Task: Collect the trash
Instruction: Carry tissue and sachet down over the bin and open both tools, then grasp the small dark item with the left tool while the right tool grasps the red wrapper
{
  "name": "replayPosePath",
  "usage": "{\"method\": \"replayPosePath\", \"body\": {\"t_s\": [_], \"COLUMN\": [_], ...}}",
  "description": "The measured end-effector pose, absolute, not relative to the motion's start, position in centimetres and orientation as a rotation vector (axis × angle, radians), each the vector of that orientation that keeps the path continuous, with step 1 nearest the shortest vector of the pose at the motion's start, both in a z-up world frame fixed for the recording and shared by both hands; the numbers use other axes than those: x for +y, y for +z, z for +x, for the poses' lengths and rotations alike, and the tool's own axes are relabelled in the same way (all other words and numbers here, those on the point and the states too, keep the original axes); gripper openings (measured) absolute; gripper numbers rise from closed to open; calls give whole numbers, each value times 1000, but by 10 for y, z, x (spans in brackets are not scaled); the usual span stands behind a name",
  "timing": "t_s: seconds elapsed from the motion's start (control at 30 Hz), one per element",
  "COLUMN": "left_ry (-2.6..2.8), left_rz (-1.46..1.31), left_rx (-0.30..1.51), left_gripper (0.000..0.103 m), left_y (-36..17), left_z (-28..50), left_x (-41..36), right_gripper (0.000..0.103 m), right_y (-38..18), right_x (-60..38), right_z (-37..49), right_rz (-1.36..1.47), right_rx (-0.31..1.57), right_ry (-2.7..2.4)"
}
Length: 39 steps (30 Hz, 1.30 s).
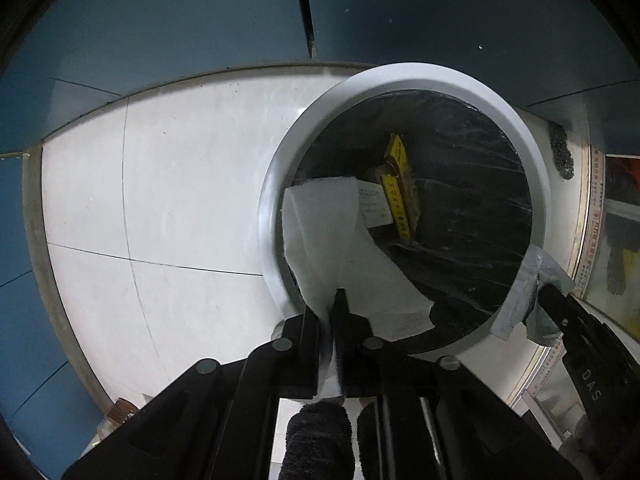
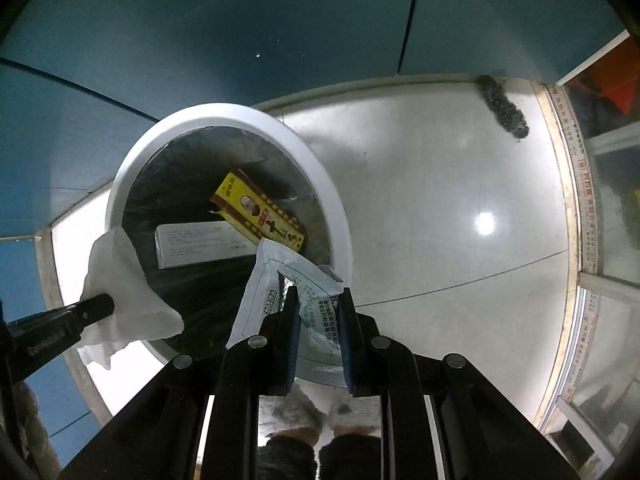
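A round bin with a white rim (image 1: 400, 76) (image 2: 224, 114) and a black liner stands on the floor. A yellow box (image 1: 400, 188) (image 2: 256, 208) and a white box (image 1: 374, 204) (image 2: 196, 244) lie inside it. My left gripper (image 1: 325, 300) (image 2: 106, 304) points down at the bin's near-left edge, shut on a white tissue (image 1: 332, 236) (image 2: 120, 288) that drapes over the rim. My right gripper (image 2: 319, 296) (image 1: 548, 292) hangs at the rim's other side, shut on a silver printed sachet (image 2: 256, 296) (image 1: 520, 300) that reaches over the opening.
Pale floor tiles (image 1: 180, 200) surround the bin, with blue wall panels (image 2: 280, 20) close behind it. A dark scrubby clump (image 2: 502, 106) (image 1: 560, 152) lies by the wall. A glass-fronted frame (image 2: 592, 208) runs along the right. Dark knitted fingers (image 1: 320, 440) show behind each gripper.
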<state>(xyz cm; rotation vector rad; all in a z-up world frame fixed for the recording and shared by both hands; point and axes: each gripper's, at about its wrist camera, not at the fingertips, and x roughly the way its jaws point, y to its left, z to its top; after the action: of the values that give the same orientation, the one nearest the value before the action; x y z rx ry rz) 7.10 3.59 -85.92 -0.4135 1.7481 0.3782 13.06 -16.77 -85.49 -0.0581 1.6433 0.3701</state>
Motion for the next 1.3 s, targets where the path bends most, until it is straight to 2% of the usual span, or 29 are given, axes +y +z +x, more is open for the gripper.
{"method": "replayPosePath", "body": {"t_s": [0.13, 0.17, 0.2, 0.23, 0.27, 0.3, 0.33, 0.37, 0.4, 0.43, 0.47, 0.5, 0.57, 0.93, 1.1, 1.3], "left_ry": [358, 364, 366, 370, 377, 390, 403, 408, 415, 423, 434, 445, 461, 494, 491, 481], "left_rz": [-422, -424, -425, -420, -412, -396, -377, -371, -370, -369, -359, -346, -332, -260, -259, -261], "left_rx": [1729, 1725, 1720, 1715, 1704, 1690, 1682, 1679, 1678, 1677, 1668, 1658, 1640, 1597, 1587, 1534], "left_gripper": [11, 20, 39, 51, 73, 80, 80, 82, 93, 100, 103, 103, 103, 103, 103, 103], "left_y": [-847, -845, -842, -840, -836, -831, -826, -824, -821, -819, -815, -810, -802, -736, -667, -559], "left_z": [71, 71, 71, 71, 71, 69, 67, 65, 62, 59, 56, 52, 46, 28, 14, -4], "left_x": [37, 41, 42, 42, 44, 47, 50, 52, 54, 55, 57, 59, 61, 51, 42, 29], "right_gripper": [24, 29, 33, 34, 37, 44, 50, 59, 66, 68, 77, 90, 103, 103, 103, 103], "right_y": [-854, -853, -852, -852, -851, -849, -847, -845, -843, -841, -839, -838, -833, -771, -713, -602], "right_x": [-165, -164, -162, -162, -161, -161, -160, -161, -161, -162, -162, -163, -163, -171, -180, -195], "right_z": [134, 134, 135, 135, 135, 135, 134, 133, 133, 132, 131, 130, 127, 112, 107, 99], "right_rz": [-47, -39, -47, -50, -48, -46, -45, -43, -42, -44, -48, -49, -49, -140, -132, -124], "right_rx": [1671, 1677, 1684, 1687, 1688, 1690, 1689, 1686, 1683, 1681, 1680, 1682, 1682, 1609, 1598, 1560], "right_ry": [382, 384, 387, 388, 391, 393, 391, 391, 391, 389, 389, 391, 397, 387, 374, 372]}}
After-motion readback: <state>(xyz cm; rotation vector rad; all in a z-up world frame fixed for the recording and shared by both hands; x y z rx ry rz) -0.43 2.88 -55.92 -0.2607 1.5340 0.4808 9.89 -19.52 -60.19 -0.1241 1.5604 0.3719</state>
